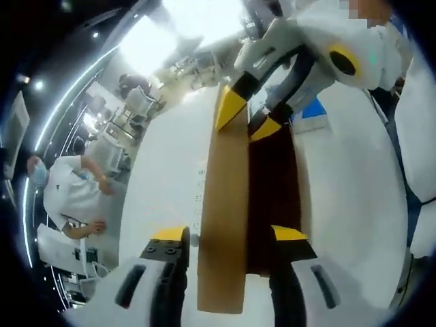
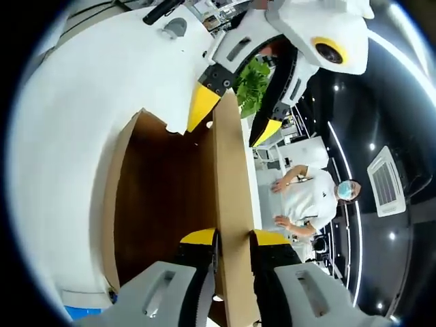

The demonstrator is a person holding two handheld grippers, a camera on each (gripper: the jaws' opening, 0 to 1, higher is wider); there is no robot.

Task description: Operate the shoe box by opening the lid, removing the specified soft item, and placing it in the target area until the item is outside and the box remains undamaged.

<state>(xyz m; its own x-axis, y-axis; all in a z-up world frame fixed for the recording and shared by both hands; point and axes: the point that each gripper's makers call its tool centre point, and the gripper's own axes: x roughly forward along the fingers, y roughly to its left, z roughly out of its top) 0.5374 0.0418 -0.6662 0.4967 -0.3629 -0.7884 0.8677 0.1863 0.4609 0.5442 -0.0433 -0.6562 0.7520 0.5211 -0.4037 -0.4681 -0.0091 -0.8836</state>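
Shoe box (image 2: 160, 204): brown cardboard, set on the white tabletop (image 2: 82, 102); dark interior exposed, contents not discernible. Lid (image 2: 230, 197): raised on edge. Right tool (image 2: 234, 240): jaws narrowed onto the lid's near end. Left tool (image 1: 228, 235): jaws spread wide, astride the lid edge (image 1: 225, 225). Bare tabletop is seen along both sides.

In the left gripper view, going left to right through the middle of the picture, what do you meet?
Person in a white shirt → white table → raised brown cardboard lid → dark inside of the shoe box → white table again.
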